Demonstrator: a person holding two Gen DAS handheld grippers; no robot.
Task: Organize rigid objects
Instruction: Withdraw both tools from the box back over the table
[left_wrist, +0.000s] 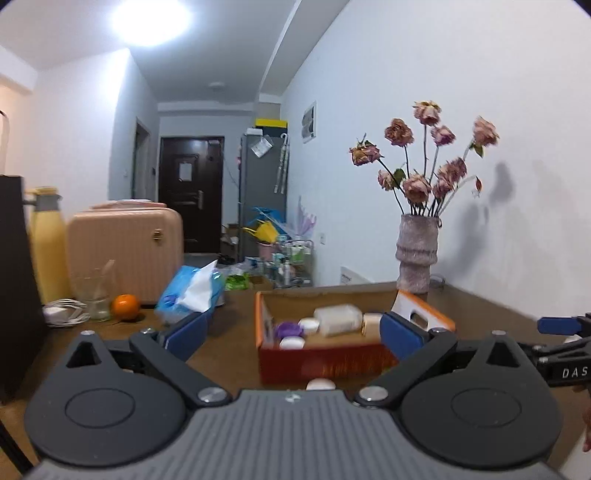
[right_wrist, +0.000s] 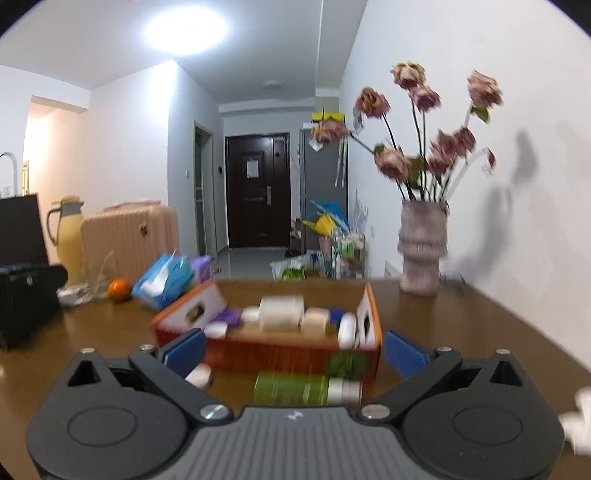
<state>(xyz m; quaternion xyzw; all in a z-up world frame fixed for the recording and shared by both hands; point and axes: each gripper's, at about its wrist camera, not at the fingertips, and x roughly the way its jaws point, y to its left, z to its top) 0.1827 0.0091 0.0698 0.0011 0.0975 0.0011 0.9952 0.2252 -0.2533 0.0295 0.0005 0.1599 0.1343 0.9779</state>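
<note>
- On the brown table (left_wrist: 229, 347), at 12 o'clock from the left gripper (left_wrist: 291, 334), stands an orange cardboard box (left_wrist: 325, 360) with its flaps open.
- Left gripper: jaws spread wide, blue pads apart, nothing between them; it is released and hangs above the table just short of the box.
- Inside the box, left wrist view: a purple lid (left_wrist: 287, 328) at 9 o'clock, two white round jars (left_wrist: 309, 325) beside it, a clear rectangular container (left_wrist: 338, 319) in the middle, and a cream jar (left_wrist: 371, 323) at 3 o'clock.
- A white cap (left_wrist: 320, 384) lies on the table just in front of the box's near wall.
- Right gripper (right_wrist: 295, 352): jaws likewise fully apart and empty; in the left wrist view it appears at 3 o'clock, well apart from the box.
- Right wrist view: a green bottle with a white cap (right_wrist: 306, 387) lies on its side on the table, just beside the near wall of the box, at 12 o'clock between the open fingers but untouched.
- A small white jar (right_wrist: 199, 374) lies on the table near the left finger of the right gripper.
- Background at 10 o'clock: tissue pack (left_wrist: 192, 290), orange fruit (left_wrist: 125, 306), glass (left_wrist: 94, 295), yellow flask (left_wrist: 46, 243), pink suitcase (left_wrist: 125, 251).
- Background at 2 o'clock: vase of dried roses (left_wrist: 417, 254) against the wall.
</note>
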